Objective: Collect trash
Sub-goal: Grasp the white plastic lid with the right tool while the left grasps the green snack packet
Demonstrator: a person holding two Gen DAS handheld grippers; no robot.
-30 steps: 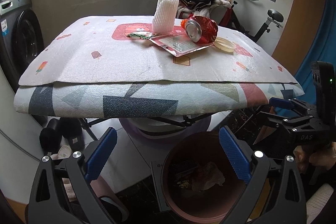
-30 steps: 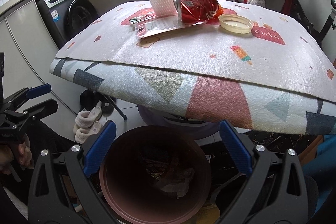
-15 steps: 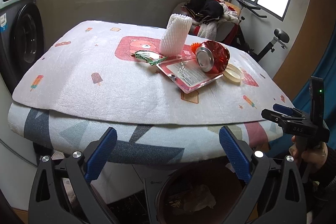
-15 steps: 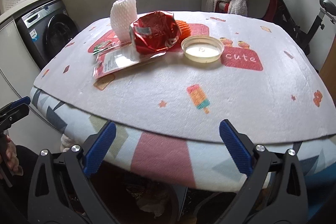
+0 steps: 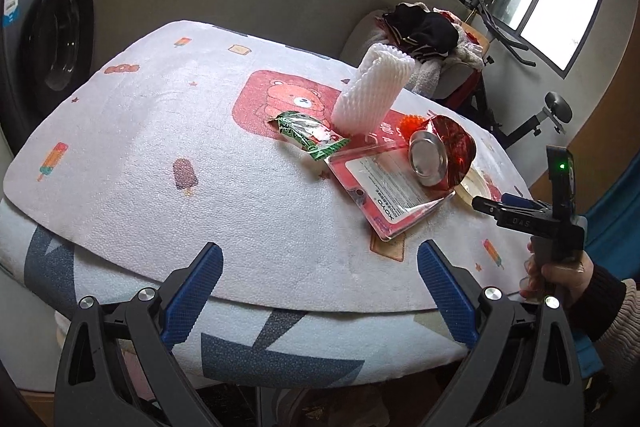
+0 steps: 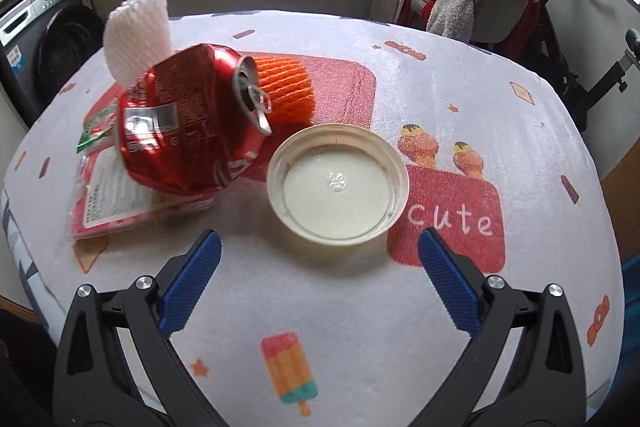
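Both grippers have come up from the bin level since the earlier frames & now look down on the table; the bin is out of view. Right gripper (image 6: 319, 281) has jaws wide apart, empty, hanging just in front of the white lid (image 6: 338, 183), which lies open side up on the cloth (image 6: 440, 327). Left gripper (image 5: 318, 293) also has jaws apart w/ nothing between, near the table edge, well apart from the trash.

Step in hand, as I judge: right side picks the lid. Better to go lower & take it by the rim, one finger inside & one outside, bc flat on soft cloth it can slide away. The crushed can (image 6: 188, 127) is just beside the lid, so approach from the free side.

Count on table: 1 lid, 1 crushed can, 1 red plastic package (image 5: 386, 187) under the can, 1 green wrapper (image 5: 310, 133), 1 white foam net (image 5: 372, 93) standing, 1 orange foam net (image 6: 286, 91) behind the can
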